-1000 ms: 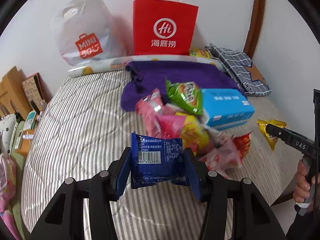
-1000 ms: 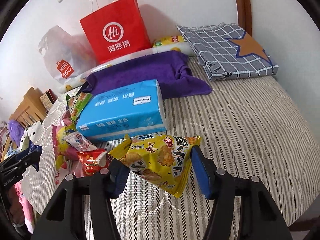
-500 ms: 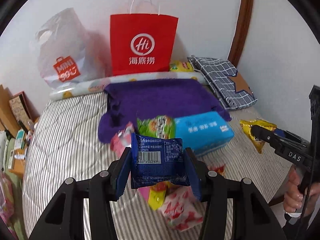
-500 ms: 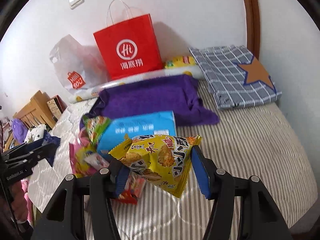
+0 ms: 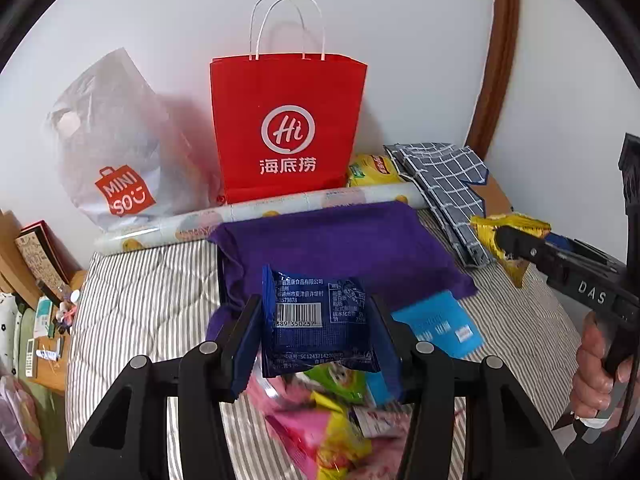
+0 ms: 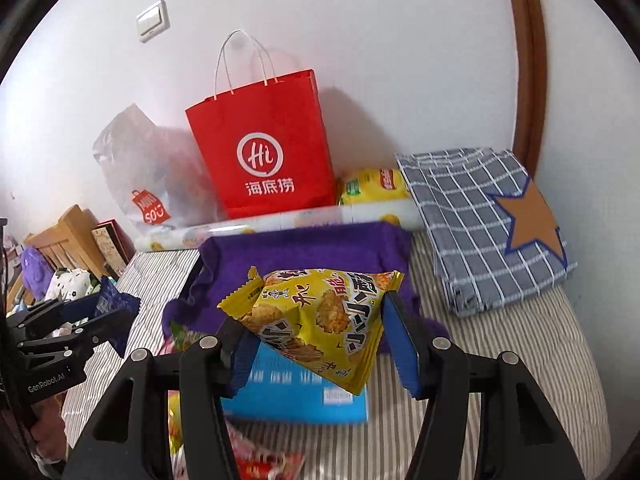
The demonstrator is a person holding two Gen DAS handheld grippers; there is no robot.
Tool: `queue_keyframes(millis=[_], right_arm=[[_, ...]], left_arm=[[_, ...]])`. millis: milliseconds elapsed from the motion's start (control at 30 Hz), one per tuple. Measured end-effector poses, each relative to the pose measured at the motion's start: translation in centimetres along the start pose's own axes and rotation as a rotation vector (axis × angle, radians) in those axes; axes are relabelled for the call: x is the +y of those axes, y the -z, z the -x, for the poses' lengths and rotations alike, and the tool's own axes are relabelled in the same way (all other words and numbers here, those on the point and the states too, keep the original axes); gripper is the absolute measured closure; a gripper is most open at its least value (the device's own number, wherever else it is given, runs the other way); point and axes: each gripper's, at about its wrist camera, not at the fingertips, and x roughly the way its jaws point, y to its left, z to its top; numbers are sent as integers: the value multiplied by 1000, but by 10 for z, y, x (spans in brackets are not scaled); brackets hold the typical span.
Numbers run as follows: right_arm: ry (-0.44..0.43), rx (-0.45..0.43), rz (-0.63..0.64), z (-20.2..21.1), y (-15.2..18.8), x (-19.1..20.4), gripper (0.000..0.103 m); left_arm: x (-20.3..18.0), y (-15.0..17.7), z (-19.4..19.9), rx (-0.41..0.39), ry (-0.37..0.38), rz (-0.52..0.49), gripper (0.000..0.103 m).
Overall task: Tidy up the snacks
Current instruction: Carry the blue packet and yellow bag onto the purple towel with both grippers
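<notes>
My left gripper [image 5: 318,338] is shut on a dark blue snack packet [image 5: 318,322] with a barcode, held above the snack pile [image 5: 328,420] on the striped bed. My right gripper [image 6: 316,342] is shut on a yellow snack bag [image 6: 320,320], held above a blue tissue pack [image 6: 296,394]. The right gripper also shows at the right edge of the left wrist view [image 5: 508,240], and the left gripper at the left edge of the right wrist view [image 6: 116,312]. A red paper bag [image 5: 286,128] with white handles stands upright against the wall, straight ahead of both grippers.
A purple towel [image 5: 332,248] lies between the grippers and the red bag. A white plastic bag [image 5: 116,144] leans left of it. A rolled mat [image 5: 256,216], a yellow packet [image 5: 372,170] and a folded plaid cloth [image 6: 480,224] lie along the back and right. A wooden shelf [image 5: 24,256] stands left of the bed.
Both grippers have risen and moved forward toward the red bag, each still holding its packet. The snack pile and tissue pack have dropped lower in both views.
</notes>
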Motion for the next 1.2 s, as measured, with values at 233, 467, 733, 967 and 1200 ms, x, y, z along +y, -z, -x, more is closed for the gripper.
queue_keyframes(millis=[233,467,733,967,1200], right_arm=[[-22,-24,47,-25,-37,10,45],[-9,-18,87,-58,-63,11,45],[25,19,95,-104,-83,-7,45],[21,56,92,-146,-92,-23,45],[30,155,123,-194,-79,-30,45]], left_arm=[[15,-31,-19,0,-24,4,54],[39,-49,-42,10,-43,35,54],[69,-66,-86,55,-51,79,54],[75,-81,-129,83,-29,91,54],[81,-81,-175,127,14,115,54]])
